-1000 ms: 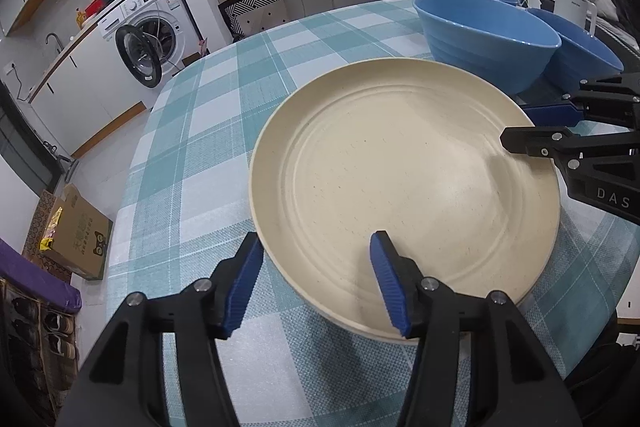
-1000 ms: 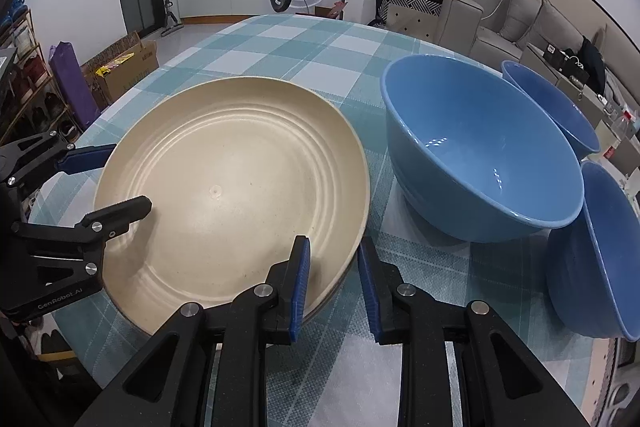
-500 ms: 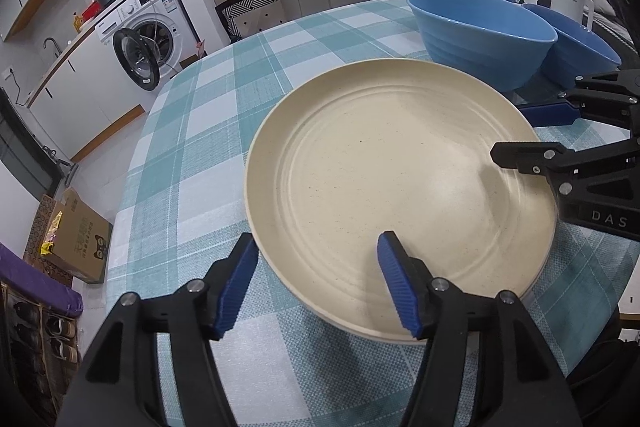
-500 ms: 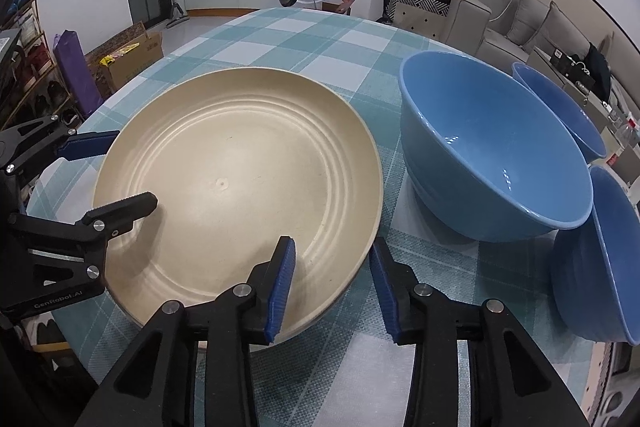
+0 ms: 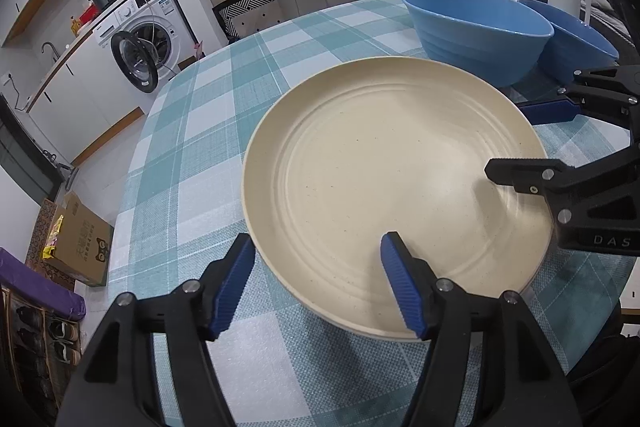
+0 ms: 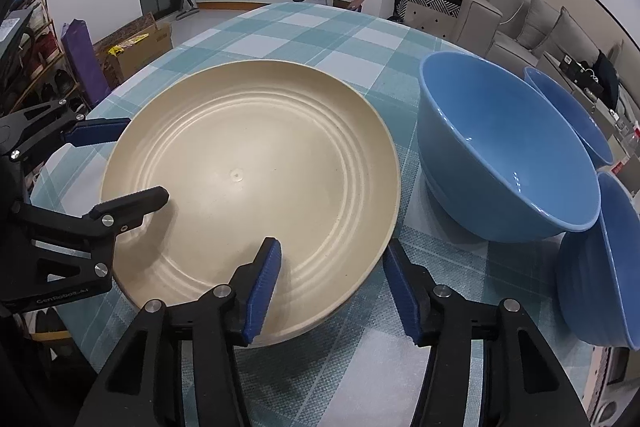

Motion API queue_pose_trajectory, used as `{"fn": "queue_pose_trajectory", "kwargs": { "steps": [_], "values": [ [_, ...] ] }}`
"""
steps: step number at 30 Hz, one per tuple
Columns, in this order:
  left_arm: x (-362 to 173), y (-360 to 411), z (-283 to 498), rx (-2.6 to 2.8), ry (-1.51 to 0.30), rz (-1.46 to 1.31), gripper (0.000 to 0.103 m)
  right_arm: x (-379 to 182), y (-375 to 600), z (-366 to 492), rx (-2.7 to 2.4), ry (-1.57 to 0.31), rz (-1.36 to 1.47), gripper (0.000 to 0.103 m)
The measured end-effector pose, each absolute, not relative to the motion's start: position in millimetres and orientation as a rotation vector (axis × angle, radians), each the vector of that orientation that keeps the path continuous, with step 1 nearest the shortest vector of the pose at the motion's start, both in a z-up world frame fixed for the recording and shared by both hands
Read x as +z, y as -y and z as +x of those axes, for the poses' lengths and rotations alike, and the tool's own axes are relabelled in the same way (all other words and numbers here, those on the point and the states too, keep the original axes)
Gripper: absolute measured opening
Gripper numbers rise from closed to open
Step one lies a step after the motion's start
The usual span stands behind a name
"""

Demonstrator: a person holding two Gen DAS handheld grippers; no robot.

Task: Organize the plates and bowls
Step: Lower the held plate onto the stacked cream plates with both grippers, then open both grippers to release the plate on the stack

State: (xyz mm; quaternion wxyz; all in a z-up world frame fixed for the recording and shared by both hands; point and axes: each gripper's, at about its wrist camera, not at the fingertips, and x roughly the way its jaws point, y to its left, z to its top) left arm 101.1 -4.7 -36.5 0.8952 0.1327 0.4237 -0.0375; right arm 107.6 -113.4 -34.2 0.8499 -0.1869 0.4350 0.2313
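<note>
Releasing step: plate [image 5: 384,179] down flat on the bench [image 5: 192,131] beside three bowls [image 6: 504,155], left claw [image 5: 316,279] and right claw [image 6: 332,279] just spreading off its rim, pads apparently clear; next, withdraw, then nest bowls.

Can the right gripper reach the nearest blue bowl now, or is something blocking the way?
Probably yes. The right gripper, jaws just opened, straddles the beige plate rim without pressing it; the blue bowl stands just right, only bare tablecloth between.
</note>
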Motion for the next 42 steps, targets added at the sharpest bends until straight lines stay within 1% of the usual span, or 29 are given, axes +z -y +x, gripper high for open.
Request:
{"fn": "queue_pose_trajectory", "kwargs": {
  "steps": [2,4,7,17,19,23,24,38,41,42],
  "values": [
    [-36.1,5.4,100.0,-0.089,-0.878,0.274,0.071,-34.6,112.5,106.8,0.497,-0.919,-0.395,0.06],
    [-35.7,6.8,99.7,-0.086,-0.876,0.28,0.072,-34.5,112.8,107.0,0.518,-0.925,-0.383,0.069],
    [-33.0,7.4,98.6,-0.082,-0.867,0.281,0.073,-33.4,110.8,105.1,0.541,-0.922,-0.382,0.076],
    [-21.1,5.7,93.6,-0.088,-0.831,0.256,0.073,-24.4,107.3,97.7,0.549,-0.895,-0.413,0.091],
    [-18.8,5.2,93.7,-0.098,-0.829,0.241,0.073,-20.3,108.7,95.6,0.553,-0.882,-0.411,0.097],
    [-14.8,2.1,94.1,-0.099,-0.824,0.21,0.073,-11.6,110.4,92.1,0.56,-0.856,-0.409,0.1],
    [-13.9,1.0,94.5,-0.097,-0.824,0.202,0.073,-9.5,111.1,91.4,0.562,-0.85,-0.407,0.102],
    [-5.4,-11.6,95.7,-0.08,-0.808,0.12,0.075,8.7,122.1,88.7,0.572,-0.807,-0.38,0.102],
    [-1.6,-12.3,93.2,-0.064,-0.782,0.118,0.103,10.1,123.5,89.6,0.569,-0.803,-0.377,0.102],
    [1.4,-12.2,90.9,-0.057,-0.76,0.121,0.103,10.4,124.4,89.1,0.569,-0.802,-0.376,0.102]
  ]
}}
